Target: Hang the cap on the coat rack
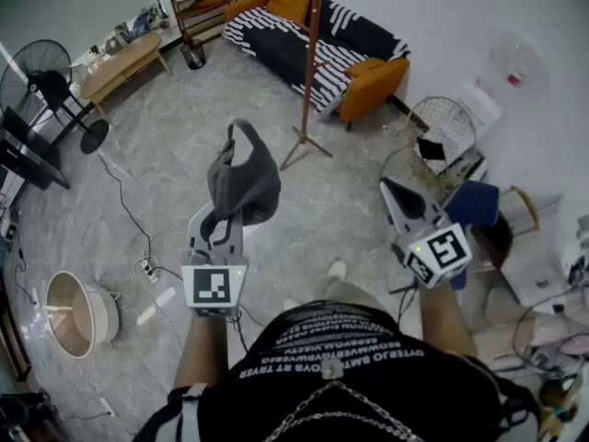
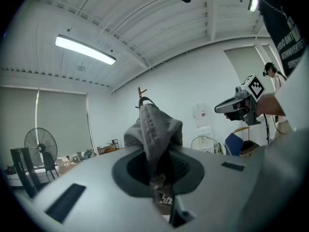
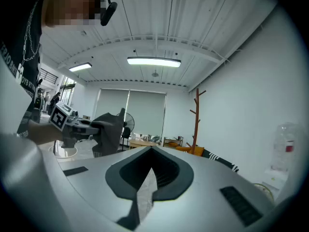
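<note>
**Cap (image 1: 244, 178) up in the left claw, coat rack (image 1: 311, 63) straight ahead**

Left gripper (image 1: 224, 217) has its jaws closed on the grey cap's lower edge. The cap stands upright, its strap loop (image 1: 241, 129) topmost. The wooden coat rack is well apart, almost along this gripper's line, with its top showing just behind the cap. The move ahead looks like a forward carry. Right gripper (image 1: 390, 190) is off to the side, jaws together and empty.

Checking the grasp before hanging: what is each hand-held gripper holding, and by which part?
Left hand-held gripper: the grey cap, pinched at its lower fabric edge, strap loop uppermost. Right hand-held gripper: nothing, jaws together.
</note>
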The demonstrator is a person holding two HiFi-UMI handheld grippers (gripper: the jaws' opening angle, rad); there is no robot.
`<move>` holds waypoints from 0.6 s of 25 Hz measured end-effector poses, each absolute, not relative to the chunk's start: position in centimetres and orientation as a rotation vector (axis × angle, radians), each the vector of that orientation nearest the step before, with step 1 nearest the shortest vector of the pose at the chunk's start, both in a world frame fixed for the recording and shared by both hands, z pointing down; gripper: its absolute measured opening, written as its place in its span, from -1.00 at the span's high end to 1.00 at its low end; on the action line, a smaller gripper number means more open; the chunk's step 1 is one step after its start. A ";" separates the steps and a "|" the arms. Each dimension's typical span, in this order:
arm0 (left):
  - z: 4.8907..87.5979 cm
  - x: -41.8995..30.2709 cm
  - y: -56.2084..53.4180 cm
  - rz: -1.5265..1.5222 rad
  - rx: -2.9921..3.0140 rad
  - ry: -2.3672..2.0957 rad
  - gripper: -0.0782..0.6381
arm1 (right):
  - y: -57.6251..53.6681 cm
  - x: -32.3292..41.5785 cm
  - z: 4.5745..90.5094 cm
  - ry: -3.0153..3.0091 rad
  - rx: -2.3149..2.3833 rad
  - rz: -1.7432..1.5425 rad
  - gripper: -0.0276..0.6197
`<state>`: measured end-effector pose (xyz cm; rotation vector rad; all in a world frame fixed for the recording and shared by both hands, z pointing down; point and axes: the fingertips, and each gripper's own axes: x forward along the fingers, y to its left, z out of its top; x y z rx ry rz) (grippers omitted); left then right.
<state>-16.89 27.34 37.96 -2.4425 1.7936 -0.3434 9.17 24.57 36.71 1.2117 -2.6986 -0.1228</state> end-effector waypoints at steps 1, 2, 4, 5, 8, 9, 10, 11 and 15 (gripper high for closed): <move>38.1 -16.9 27.4 -0.342 -2.440 1.791 0.71 | 24.7 9.1 36.8 -2.700 1.207 -0.136 0.94; 38.3 -16.8 27.5 -0.342 -2.437 1.789 0.71 | 24.9 9.0 36.8 -2.702 1.202 -0.144 0.94; 38.4 -16.8 27.5 -0.354 -2.429 1.788 0.71 | 25.1 8.7 36.9 -2.709 1.190 -0.142 0.94; 38.4 -16.8 27.5 -0.363 -2.420 1.785 0.71 | 25.1 8.6 36.9 -2.714 1.180 -0.136 0.94; 37.9 -16.8 27.7 -0.384 -2.389 1.761 0.71 | 25.5 7.7 36.6 -2.731 1.145 -0.124 0.94; 37.8 -16.7 27.8 -0.383 -2.392 1.754 0.71 | 25.7 7.5 36.6 -2.731 1.134 -0.122 0.94; 37.7 -16.7 28.0 -0.381 -2.400 1.753 0.71 | 25.8 7.4 36.7 -2.730 1.125 -0.121 0.94; 37.8 -16.7 28.2 -0.379 -2.410 1.759 0.71 | 26.0 7.3 36.8 -2.729 1.115 -0.119 0.94; 38.3 -16.3 28.6 -0.356 -2.437 1.788 0.71 | 26.2 7.3 37.7 -2.719 1.087 -0.126 0.94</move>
